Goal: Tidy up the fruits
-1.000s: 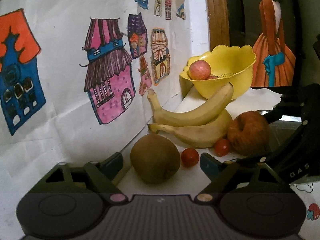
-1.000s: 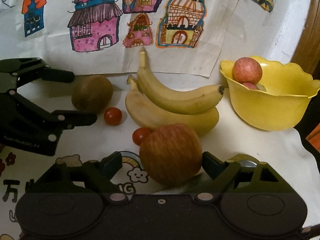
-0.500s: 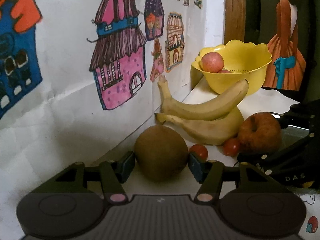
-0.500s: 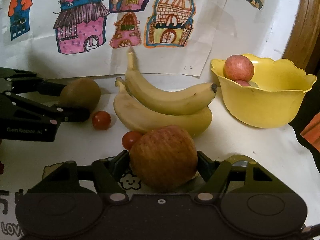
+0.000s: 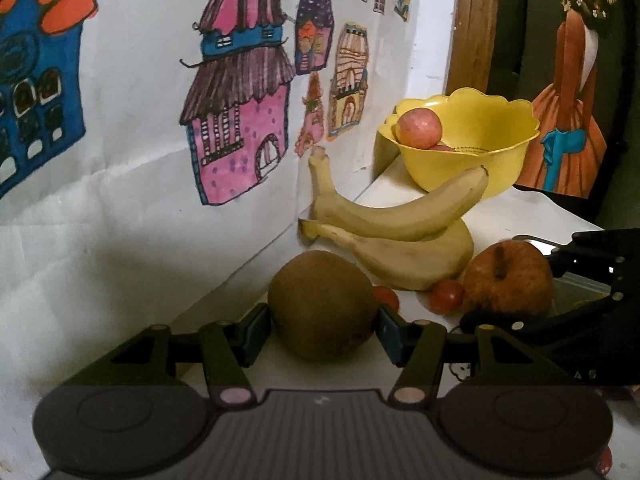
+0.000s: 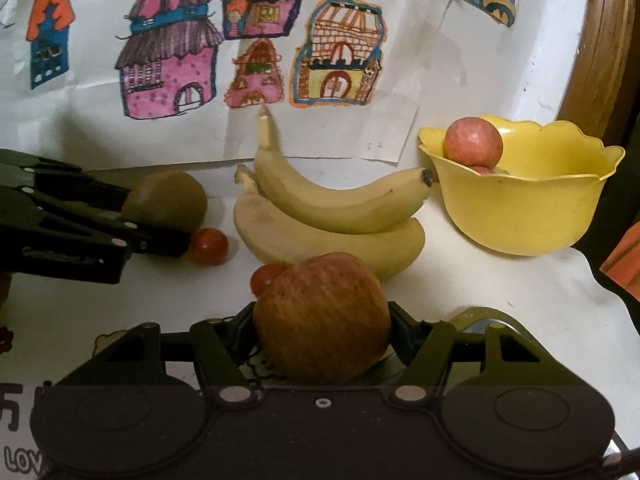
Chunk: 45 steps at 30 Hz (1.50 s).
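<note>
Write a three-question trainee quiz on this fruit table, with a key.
1. True or false: the left gripper is closed on the kiwi.
2. What does the right gripper clamp? A) banana B) apple C) tomato
3. Fill in: a pink apple already sits in the yellow ____.

Key: 1 true; 2 B, the brownish apple; 3 bowl.
</note>
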Available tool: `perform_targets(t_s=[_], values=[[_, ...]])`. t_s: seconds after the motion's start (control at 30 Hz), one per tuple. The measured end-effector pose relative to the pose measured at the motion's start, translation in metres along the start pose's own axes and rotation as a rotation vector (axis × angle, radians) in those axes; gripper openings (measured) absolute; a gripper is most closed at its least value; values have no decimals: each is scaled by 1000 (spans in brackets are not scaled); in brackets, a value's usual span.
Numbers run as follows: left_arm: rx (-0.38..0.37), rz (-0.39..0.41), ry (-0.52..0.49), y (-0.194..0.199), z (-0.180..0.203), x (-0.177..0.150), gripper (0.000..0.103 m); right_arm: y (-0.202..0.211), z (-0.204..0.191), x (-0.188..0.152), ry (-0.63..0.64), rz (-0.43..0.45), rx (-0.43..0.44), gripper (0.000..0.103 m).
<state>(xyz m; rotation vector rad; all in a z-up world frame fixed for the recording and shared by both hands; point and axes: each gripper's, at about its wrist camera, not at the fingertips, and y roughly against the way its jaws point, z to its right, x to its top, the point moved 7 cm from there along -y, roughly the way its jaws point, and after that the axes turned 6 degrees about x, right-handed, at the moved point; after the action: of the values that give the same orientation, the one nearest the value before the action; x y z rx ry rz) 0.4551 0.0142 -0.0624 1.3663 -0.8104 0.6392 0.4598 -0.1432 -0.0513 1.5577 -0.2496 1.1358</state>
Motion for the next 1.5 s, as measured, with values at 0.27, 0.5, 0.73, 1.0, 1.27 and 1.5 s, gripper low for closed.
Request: perform_targets(t_s=[0.27, 0.5, 0.73, 1.0, 1.27, 1.5], values=[[-30, 20, -11, 13, 12, -3, 62, 15, -7, -5, 9, 20, 26, 67], [-63, 49, -23, 31, 29, 2, 62, 39, 1, -5, -28, 76, 28, 67], [-97, 82, -38, 48, 53, 11, 62, 73, 25, -2, -66, 145, -9, 67], [-135, 106, -56, 64, 86, 17, 62, 117, 65, -15, -106, 177, -88, 67], [-184, 147, -85, 75, 129, 23, 45, 154, 95, -45, -165, 178, -156, 67], [-213, 175, -159, 76, 175, 25, 42, 170, 119, -80, -224, 147, -195, 67]])
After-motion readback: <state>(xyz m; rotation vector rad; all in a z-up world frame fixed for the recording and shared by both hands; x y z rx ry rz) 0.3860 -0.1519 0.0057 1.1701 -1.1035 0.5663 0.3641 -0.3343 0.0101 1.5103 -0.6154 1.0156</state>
